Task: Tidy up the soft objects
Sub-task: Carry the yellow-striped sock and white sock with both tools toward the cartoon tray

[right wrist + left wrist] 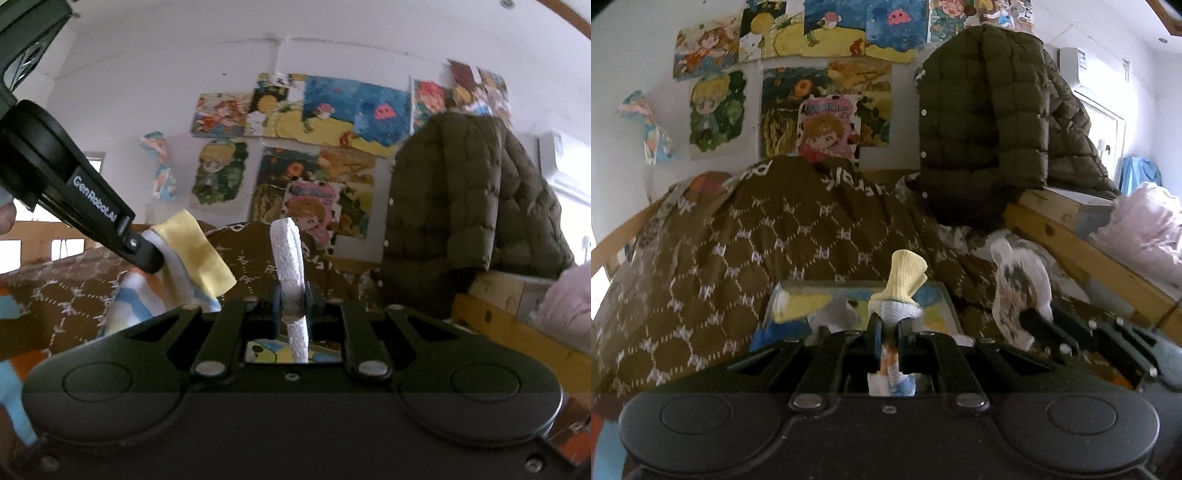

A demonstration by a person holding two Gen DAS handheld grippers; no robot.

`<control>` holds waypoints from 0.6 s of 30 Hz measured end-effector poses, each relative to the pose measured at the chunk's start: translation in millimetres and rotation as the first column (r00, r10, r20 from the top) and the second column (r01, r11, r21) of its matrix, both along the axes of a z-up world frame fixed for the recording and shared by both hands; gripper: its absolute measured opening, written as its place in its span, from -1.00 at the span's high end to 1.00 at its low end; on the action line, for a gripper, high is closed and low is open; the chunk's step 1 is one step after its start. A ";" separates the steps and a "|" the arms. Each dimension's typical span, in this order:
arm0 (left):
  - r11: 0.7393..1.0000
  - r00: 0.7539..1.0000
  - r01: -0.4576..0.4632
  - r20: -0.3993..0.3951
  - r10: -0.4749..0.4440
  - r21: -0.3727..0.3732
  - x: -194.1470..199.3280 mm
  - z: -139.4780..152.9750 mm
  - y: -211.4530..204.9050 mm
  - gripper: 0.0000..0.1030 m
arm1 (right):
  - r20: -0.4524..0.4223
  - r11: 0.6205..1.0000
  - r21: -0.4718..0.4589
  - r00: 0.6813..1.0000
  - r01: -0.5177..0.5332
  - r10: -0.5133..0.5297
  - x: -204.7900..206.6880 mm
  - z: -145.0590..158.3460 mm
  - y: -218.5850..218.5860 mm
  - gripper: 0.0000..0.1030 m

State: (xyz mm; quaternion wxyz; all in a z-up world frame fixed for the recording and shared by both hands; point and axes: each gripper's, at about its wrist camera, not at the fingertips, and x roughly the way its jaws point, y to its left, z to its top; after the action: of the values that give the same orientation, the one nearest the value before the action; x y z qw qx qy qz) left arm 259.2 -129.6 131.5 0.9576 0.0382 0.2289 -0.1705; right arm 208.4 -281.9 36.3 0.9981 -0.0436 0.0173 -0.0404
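- The left gripper [889, 328] has its fingers pinched tight on a cream-cuffed, blue-and-orange striped sock [908, 275], lifted clear of the bed.
- The right gripper [294, 295] clamps a white ribbed sock [288, 254] alongside, probably to pair them.
- Beyond lies the brown patterned quilt [738, 236].

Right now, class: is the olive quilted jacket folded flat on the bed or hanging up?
Hanging up. The quilted jacket drapes upright in front of the poster wall, above the brown patterned blanket, snap buttons running down its edge.
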 end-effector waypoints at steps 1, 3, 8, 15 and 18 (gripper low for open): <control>1.000 1.000 -0.006 0.005 0.006 0.002 9.5 1.6 -0.7 0.85 | -0.004 1.000 0.014 1.000 0.004 -0.004 4.5 -1.7 -2.9 0.86; 1.000 1.000 -0.018 0.019 0.018 0.009 29.3 4.8 -2.1 0.85 | -0.014 0.999 0.041 1.000 0.013 -0.012 5.8 -10.9 -10.7 0.86; 0.998 0.997 -0.055 0.047 0.054 0.027 77.9 5.2 -8.8 0.85 | -0.076 0.995 0.090 0.997 0.031 -0.024 40.3 -33.4 -28.7 0.86; 0.995 0.994 -0.101 0.043 0.101 -0.002 129.1 -8.5 -21.8 0.85 | -0.095 0.985 0.166 0.995 0.044 -0.029 79.4 -43.0 -36.1 0.86; 0.993 0.993 -0.112 0.038 0.113 -0.021 142.6 -13.7 -27.3 0.85 | -0.102 0.977 0.207 0.994 0.053 -0.032 91.3 -48.9 -36.6 0.86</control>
State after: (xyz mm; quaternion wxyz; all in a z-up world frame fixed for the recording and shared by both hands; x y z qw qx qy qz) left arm 401.8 -157.0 117.9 0.9703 0.0197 0.2103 -0.1176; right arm 299.8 -318.5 -12.6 0.9940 0.0603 0.0716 -0.0573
